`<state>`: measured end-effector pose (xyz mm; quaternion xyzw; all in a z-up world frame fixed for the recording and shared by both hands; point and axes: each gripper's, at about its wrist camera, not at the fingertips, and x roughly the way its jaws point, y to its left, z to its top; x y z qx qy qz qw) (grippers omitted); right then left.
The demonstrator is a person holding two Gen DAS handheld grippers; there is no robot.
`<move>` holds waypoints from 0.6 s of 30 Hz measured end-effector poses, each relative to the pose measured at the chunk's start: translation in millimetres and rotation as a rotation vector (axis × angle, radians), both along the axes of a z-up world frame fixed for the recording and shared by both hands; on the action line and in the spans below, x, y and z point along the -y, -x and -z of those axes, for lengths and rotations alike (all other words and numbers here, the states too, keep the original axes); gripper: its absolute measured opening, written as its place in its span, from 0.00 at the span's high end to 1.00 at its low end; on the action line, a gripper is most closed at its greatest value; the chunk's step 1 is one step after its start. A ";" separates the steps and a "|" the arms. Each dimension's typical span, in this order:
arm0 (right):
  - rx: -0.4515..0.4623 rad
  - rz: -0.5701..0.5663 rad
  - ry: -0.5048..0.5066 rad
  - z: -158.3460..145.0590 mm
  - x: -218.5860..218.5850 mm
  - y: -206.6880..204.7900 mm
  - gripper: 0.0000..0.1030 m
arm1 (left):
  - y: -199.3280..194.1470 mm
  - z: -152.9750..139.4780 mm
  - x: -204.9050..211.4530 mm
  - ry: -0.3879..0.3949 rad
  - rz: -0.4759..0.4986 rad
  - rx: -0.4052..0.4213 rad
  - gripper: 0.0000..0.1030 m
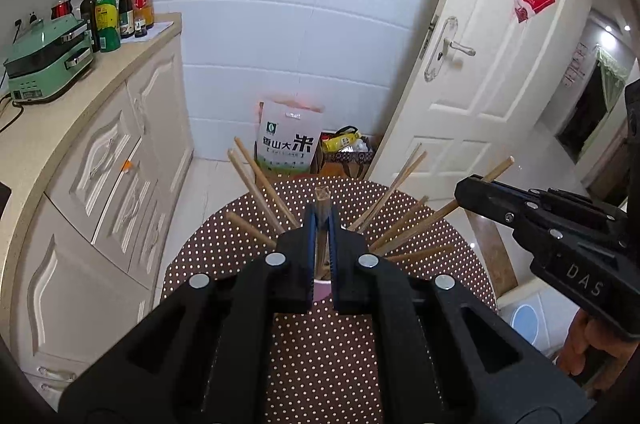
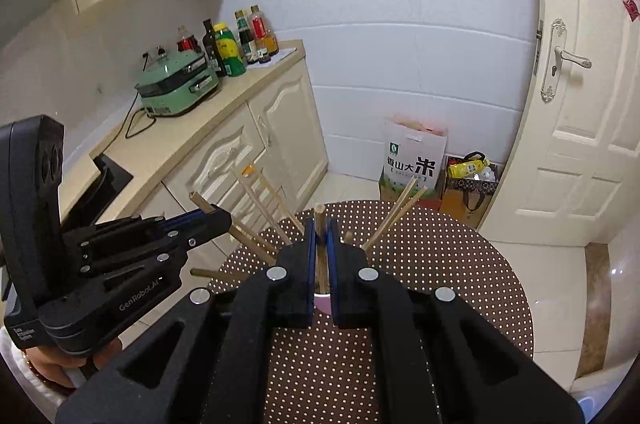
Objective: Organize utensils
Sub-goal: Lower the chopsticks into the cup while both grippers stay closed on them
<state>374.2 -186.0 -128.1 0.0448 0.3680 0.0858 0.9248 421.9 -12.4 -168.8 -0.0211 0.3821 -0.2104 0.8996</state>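
Two grippers, left gripper [image 1: 321,220] and right gripper [image 2: 320,230], each pinch a chopstick [image 1: 322,200] above the pink cup [image 1: 322,289].

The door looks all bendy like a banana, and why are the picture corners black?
Left wrist view: the fisheye lens bows the white door and the wall tiles, and its round edge leaves the corners black; the left claw up close looks huge. Right wrist view: the same curving bends the door and the cupboards, and the floor tiles at the right edge shine with glare.
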 end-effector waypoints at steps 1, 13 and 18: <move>-0.004 -0.003 0.009 2.4 -2.0 0.4 0.96 | 0.3 2.5 -0.5 0.000 -0.001 -0.009 0.94; -0.046 -0.021 0.037 24.3 -9.4 5.2 0.96 | 5.7 17.8 -0.4 -0.032 -0.001 -0.050 0.94; -0.069 -0.028 0.039 34.2 -13.0 5.7 0.96 | 6.6 25.2 1.9 -0.040 0.001 -0.073 0.94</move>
